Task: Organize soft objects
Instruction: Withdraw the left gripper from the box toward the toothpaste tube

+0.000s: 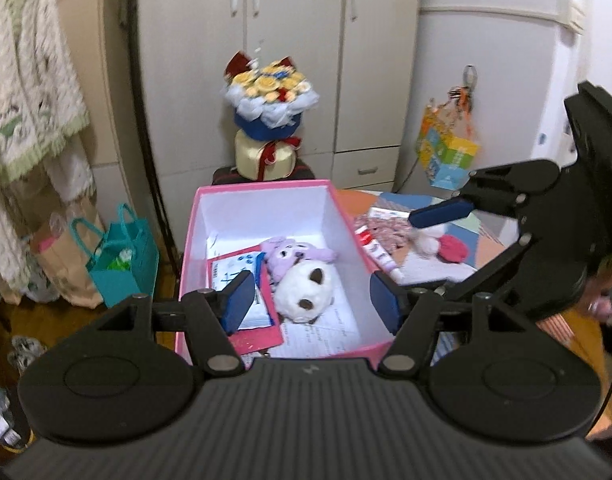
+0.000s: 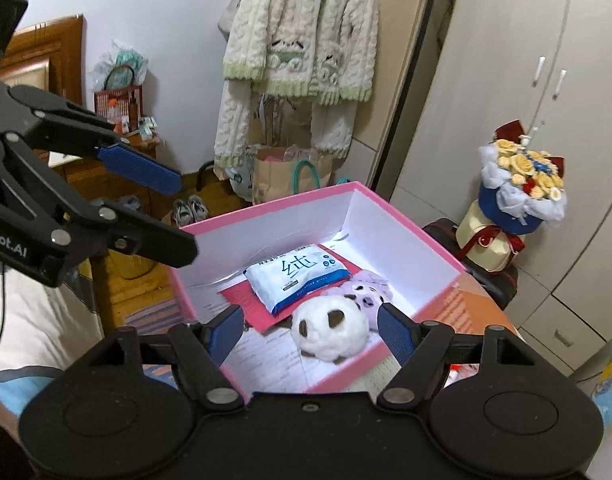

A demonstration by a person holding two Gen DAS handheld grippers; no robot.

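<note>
A pink box [image 1: 348, 216] with a white inside stands open on the table. In it lie a white plush with brown patches [image 1: 303, 290] [image 2: 330, 328], a purple plush [image 1: 293, 254] [image 2: 366, 292], and a blue-and-white tissue pack [image 2: 297, 276] on a red card. My left gripper [image 1: 312, 304] hovers open above the box's near end, its jaws empty. My right gripper [image 2: 312, 334] hangs open over the box from the other side, also empty. A small white-and-red plush [image 1: 438, 244] lies on the table right of the box, under the right gripper's blue pad [image 1: 442, 212].
A tube [image 1: 380, 258] and papers lie beside the box on the table. Behind stands a flower bouquet [image 1: 267, 100] [image 2: 522, 184] before white wardrobe doors. A teal bag [image 1: 121, 256], paper bags and shoes sit on the floor under a hanging knit sweater [image 2: 301, 32].
</note>
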